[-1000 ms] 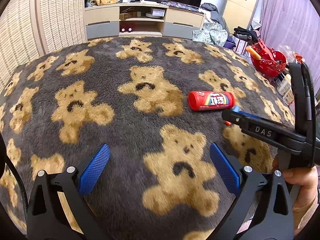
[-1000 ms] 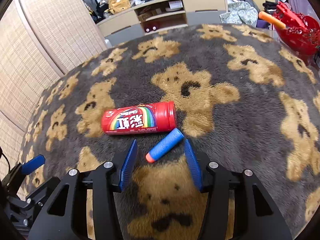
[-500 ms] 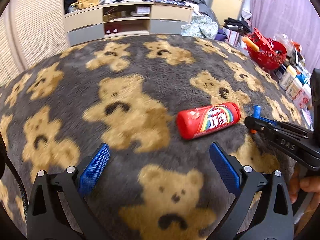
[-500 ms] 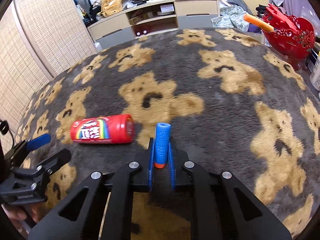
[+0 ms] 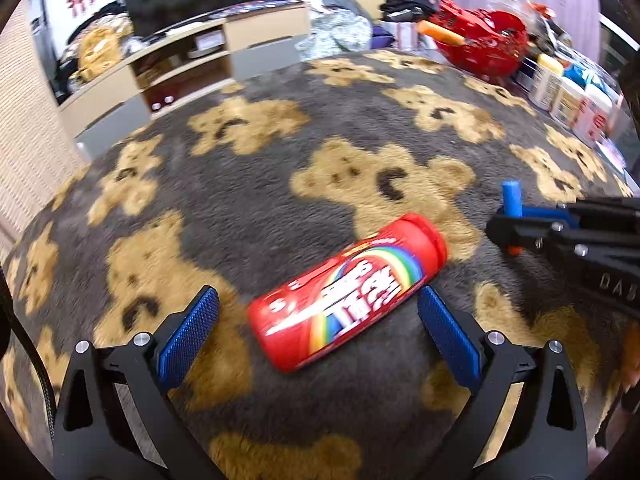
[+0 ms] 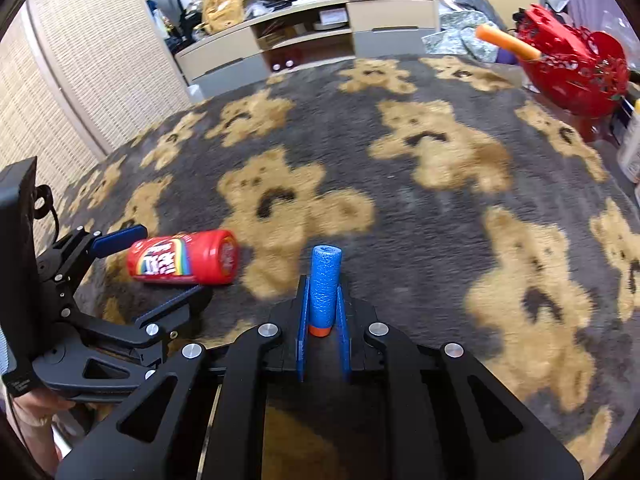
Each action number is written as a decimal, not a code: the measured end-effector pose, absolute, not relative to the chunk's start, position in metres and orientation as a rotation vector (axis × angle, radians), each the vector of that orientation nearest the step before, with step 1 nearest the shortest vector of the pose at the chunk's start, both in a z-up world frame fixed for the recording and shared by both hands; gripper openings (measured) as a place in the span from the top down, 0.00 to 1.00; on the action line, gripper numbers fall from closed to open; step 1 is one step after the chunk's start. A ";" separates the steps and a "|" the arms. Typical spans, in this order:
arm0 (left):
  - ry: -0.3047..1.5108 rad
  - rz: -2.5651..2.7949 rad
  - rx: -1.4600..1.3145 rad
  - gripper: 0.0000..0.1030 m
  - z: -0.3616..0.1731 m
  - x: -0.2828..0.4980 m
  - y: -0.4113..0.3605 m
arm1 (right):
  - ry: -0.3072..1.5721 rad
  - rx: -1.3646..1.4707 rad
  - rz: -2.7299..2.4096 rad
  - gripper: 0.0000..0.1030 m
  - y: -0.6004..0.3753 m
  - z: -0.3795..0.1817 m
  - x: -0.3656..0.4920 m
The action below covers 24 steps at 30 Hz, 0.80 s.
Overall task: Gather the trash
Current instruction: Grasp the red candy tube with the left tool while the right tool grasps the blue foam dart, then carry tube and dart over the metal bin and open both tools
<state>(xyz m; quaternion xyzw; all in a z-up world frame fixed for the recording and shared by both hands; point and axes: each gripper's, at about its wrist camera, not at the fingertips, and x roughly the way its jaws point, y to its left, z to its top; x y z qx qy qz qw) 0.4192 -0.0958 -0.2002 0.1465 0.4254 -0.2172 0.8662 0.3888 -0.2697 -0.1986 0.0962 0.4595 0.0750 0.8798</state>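
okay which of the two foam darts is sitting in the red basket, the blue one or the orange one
The orange foam dart: it pokes out of the red basket at the rug's far right. The blue foam dart is clamped in the right gripper.

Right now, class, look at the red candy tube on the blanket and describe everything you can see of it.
The red candy tube is a glossy, plastic-looking cylinder with a rainbow band and white lettering on its label, and a rounded red cap at one end. It lies on its side on the bear-print blanket, slanted across the left wrist view. The left gripper is open, a blue pad on either side of the tube; contact cannot be told. It looks closed and undented.
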 end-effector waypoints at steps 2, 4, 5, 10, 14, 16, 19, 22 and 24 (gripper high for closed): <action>0.894 -0.487 0.325 0.09 -0.201 0.420 -0.101 | 0.960 0.211 0.147 0.87 -0.276 -0.199 0.390; 0.899 -0.517 0.334 0.15 -0.202 0.419 -0.106 | 0.962 0.219 0.146 0.87 -0.280 -0.201 0.390; 0.910 -0.530 0.321 0.18 -0.202 0.419 -0.107 | 0.963 0.223 0.147 0.87 -0.281 -0.202 0.390; 0.938 -0.519 0.299 0.50 -0.198 0.414 -0.107 | 0.965 0.241 0.148 0.87 -0.283 -0.202 0.385; 0.984 -0.538 0.355 0.63 -0.195 0.402 -0.114 | 0.969 0.249 0.148 0.87 -0.286 -0.200 0.377; 1.009 -0.539 0.371 0.65 -0.194 0.399 -0.116 | 0.969 0.247 0.145 0.87 -0.288 -0.197 0.371; 1.010 -0.514 0.388 0.66 -0.194 0.393 -0.121 | 0.965 0.249 0.143 0.87 -0.291 -0.193 0.363; 1.007 -0.504 0.386 0.67 -0.193 0.382 -0.123 | 0.960 0.255 0.148 0.87 -0.294 -0.188 0.352; 1.006 -0.493 0.385 0.67 -0.192 0.374 -0.123 | 0.958 0.254 0.155 0.87 -0.293 -0.186 0.343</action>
